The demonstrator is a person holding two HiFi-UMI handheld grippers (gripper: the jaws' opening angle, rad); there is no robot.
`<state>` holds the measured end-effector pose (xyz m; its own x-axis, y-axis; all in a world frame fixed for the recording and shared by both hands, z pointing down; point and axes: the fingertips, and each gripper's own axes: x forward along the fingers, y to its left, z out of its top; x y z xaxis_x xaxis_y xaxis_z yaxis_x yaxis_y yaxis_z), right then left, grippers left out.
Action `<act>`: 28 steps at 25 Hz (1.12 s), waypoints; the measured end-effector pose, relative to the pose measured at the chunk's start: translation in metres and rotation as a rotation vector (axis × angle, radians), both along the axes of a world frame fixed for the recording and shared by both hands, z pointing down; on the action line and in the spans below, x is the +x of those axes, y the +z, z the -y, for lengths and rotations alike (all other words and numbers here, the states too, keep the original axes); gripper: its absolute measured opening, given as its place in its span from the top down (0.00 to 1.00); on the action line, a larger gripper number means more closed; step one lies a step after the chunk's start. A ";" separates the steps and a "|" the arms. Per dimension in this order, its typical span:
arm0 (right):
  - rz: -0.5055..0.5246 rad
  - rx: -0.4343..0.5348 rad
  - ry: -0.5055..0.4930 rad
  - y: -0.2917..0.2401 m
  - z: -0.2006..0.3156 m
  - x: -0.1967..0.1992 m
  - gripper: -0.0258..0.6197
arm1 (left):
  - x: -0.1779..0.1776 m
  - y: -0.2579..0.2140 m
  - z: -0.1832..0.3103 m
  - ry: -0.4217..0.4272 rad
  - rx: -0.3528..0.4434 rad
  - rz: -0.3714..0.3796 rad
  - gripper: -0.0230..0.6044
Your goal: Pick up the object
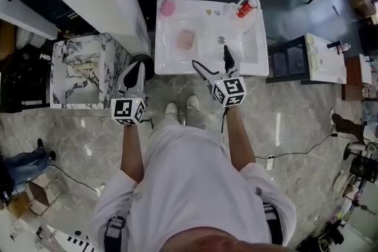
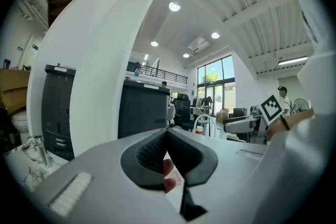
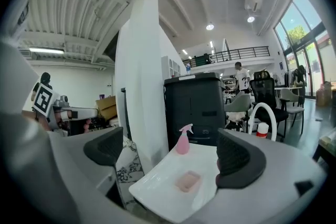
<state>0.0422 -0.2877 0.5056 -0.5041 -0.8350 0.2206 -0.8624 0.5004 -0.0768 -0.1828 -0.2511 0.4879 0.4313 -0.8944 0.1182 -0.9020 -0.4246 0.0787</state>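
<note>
1. There are two tools. The left tool [image 1: 137, 71] is clenched: in the left gripper view its pads [image 2: 152, 155] meet with nothing between them. The right tool [image 1: 211, 57] is released, with its jaws wide apart and empty.
2. The white desk [image 1: 171, 62] carries one pink block [image 1: 186, 39], one pink spray bottle [image 1: 169, 3], one red bottle [image 1: 245, 9] and one arched white faucet [image 1: 255, 3].
3. The pink block lies flat, left of the drain [image 1: 221, 39], ahead of the right tool and touching neither tool.
4. A reddish patch [image 2: 168, 171] shows under the left tool's pads; I cannot tell what it is. In the right gripper view the faucet partly frames the red bottle.
5. The right tool hangs over the desk's near edge. The left tool is off the desk, beside its near left corner, near a marble-patterned stand [image 1: 62, 85]. Bare desk surrounds the block, and the spray bottle stands at the far left corner.
</note>
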 end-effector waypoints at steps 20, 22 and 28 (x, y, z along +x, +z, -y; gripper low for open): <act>0.070 -0.455 -0.020 0.205 0.112 0.019 0.17 | -0.015 0.057 -0.016 -0.229 -0.203 0.104 0.97; 0.077 -0.505 -0.009 0.226 0.120 0.019 0.17 | -0.022 0.058 -0.023 -0.261 -0.217 0.108 0.97; 0.133 -0.656 0.036 0.287 0.141 0.011 0.19 | -0.049 0.059 -0.047 -0.387 -0.259 0.119 0.97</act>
<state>0.0529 -0.4284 0.7929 -0.5362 -0.5659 0.6263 -0.8400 0.2851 -0.4616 -0.2319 -0.2041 0.5467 0.0427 -0.9214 0.3863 -0.9991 -0.0363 0.0239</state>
